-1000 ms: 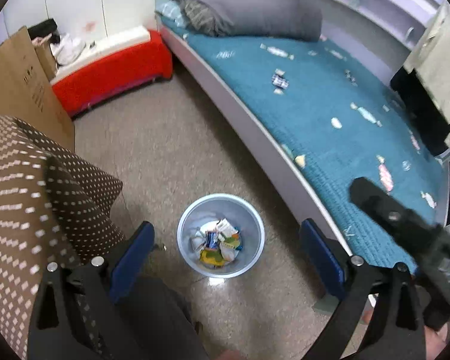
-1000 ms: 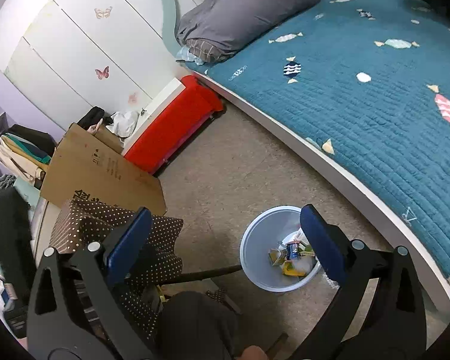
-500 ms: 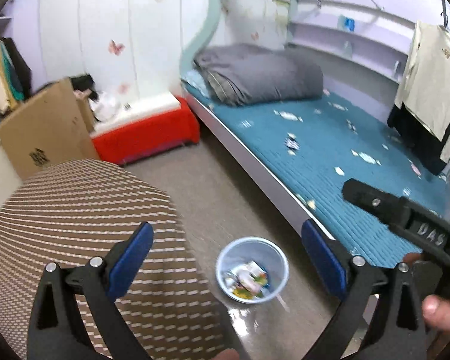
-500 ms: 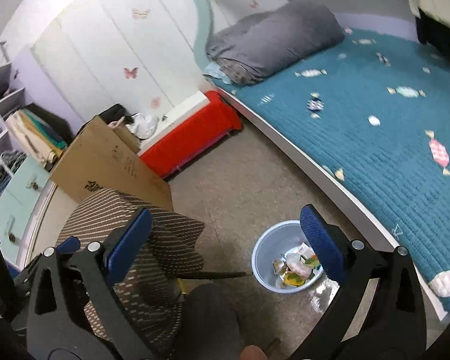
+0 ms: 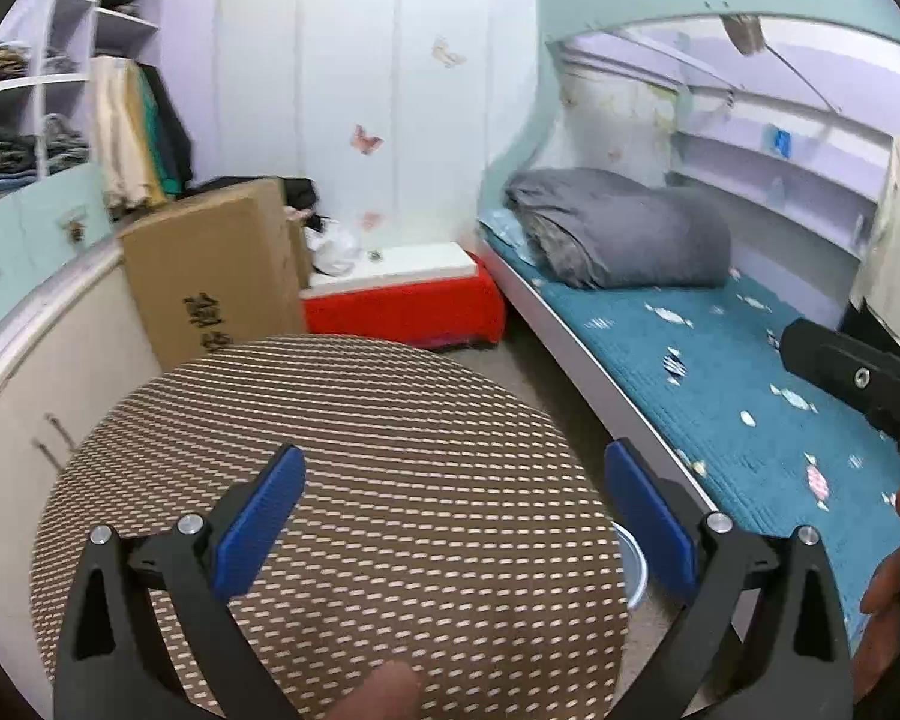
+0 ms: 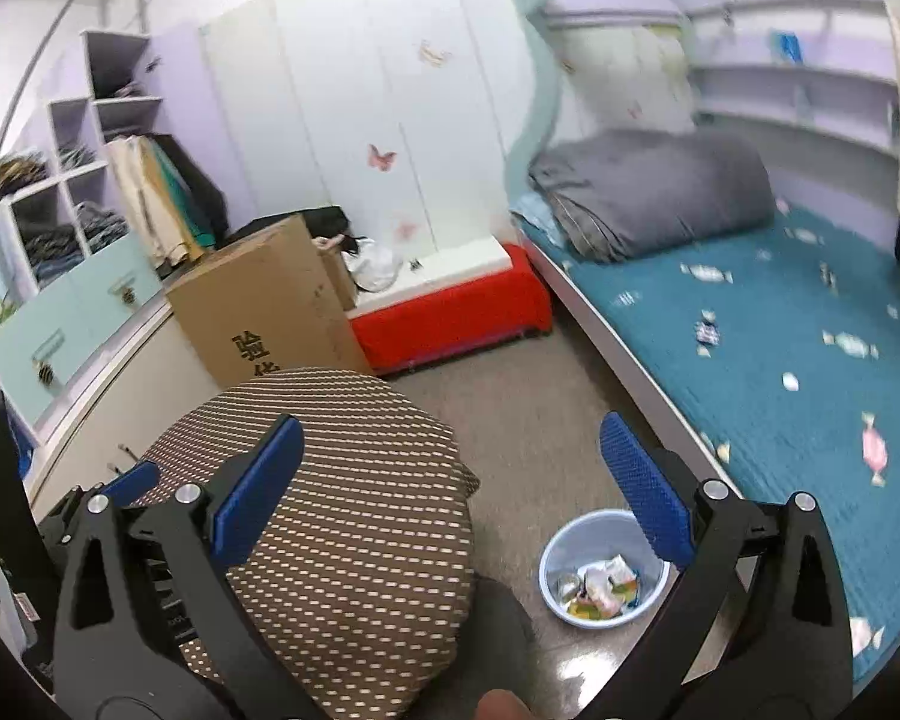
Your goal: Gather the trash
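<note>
Right wrist view: trash bin beneath right tool's spread, empty fingers.

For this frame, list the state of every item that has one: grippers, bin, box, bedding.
left gripper: open, holding nothing
right gripper: open, holding nothing
trash bin: upright on the floor, wrappers inside, no lid
cardboard box: standing upright, closed
grey duvet: folded at the head of the bed
wrapper: lying loose on the blue bedspread

Black printed characters, too blurred to read, mark the cardboard box.
</note>
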The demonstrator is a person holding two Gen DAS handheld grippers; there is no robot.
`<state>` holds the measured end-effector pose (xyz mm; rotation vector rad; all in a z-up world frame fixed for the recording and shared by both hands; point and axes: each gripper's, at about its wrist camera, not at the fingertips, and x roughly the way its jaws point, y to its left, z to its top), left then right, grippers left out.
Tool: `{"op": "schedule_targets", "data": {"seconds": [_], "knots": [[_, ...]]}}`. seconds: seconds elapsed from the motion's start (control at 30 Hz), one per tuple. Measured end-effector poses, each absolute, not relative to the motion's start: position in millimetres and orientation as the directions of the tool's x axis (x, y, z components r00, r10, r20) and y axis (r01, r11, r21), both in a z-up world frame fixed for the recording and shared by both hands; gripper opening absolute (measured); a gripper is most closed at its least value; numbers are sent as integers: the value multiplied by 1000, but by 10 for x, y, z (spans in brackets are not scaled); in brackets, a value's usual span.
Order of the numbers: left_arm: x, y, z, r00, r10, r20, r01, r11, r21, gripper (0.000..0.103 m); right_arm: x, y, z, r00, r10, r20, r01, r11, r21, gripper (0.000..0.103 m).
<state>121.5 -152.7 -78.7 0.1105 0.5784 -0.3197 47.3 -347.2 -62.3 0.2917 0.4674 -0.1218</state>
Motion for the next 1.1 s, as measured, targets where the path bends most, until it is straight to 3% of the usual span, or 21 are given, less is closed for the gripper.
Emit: {"op": "schedule_targets", "data": {"seconds": [0.2, 0.43, 1.1], "knots": [[917, -1193, -494, 861, -208, -463, 259, 965, 49, 98, 321, -3097, -387, 907, -79, -414, 163, 972, 170, 97], [646, -919, -269, 895, -191, -403, 212, 977, 8, 98, 90, -2905, -172, 930, -121, -348, 172, 978, 118, 97], [240, -773, -6, 925, -189, -328, 193, 981, -23, 98, -245, -2727, 11, 955, -131, -265, 161, 983, 93, 97]]}}
